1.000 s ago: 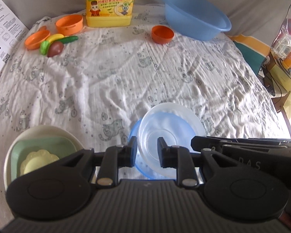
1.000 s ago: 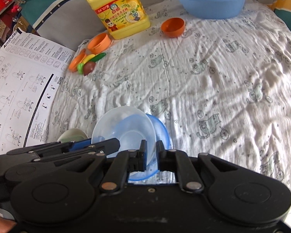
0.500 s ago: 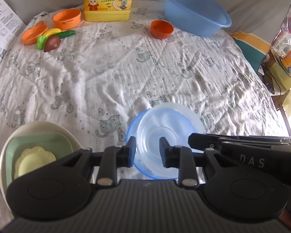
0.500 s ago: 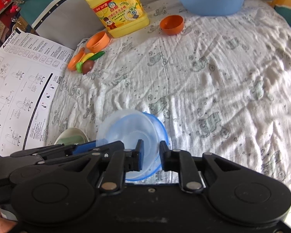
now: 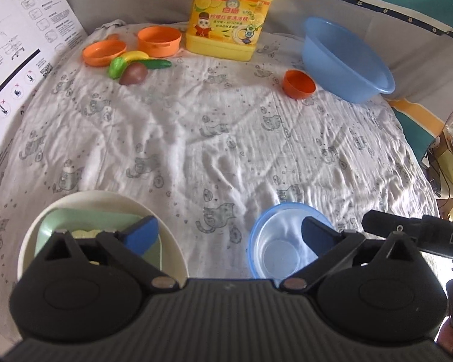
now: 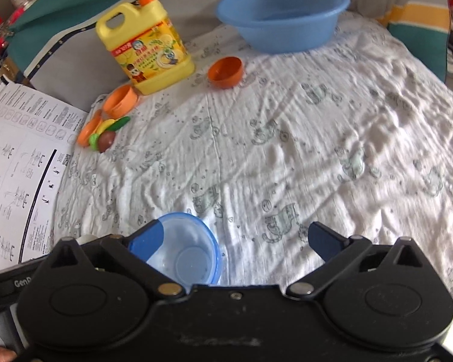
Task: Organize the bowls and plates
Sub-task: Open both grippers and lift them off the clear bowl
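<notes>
Both handheld grippers tilt steeply downward, side by side. The left gripper (image 5: 229, 235) has just swung its jaws open to full width, blue-padded fingertips (image 5: 142, 233) spread far apart with nothing between them. The right gripper (image 6: 237, 238) has likewise just opened wide, gripping nothing, its fingers (image 6: 324, 239) splayed.

A yellow detergent jug (image 6: 146, 51) with an orange pump stands at the far edge of a white cat-print cloth (image 5: 196, 138). Just beside it lie toy vegetables (image 5: 136, 66). A printed instruction sheet (image 6: 18, 163) lies along the cloth's left side.
</notes>
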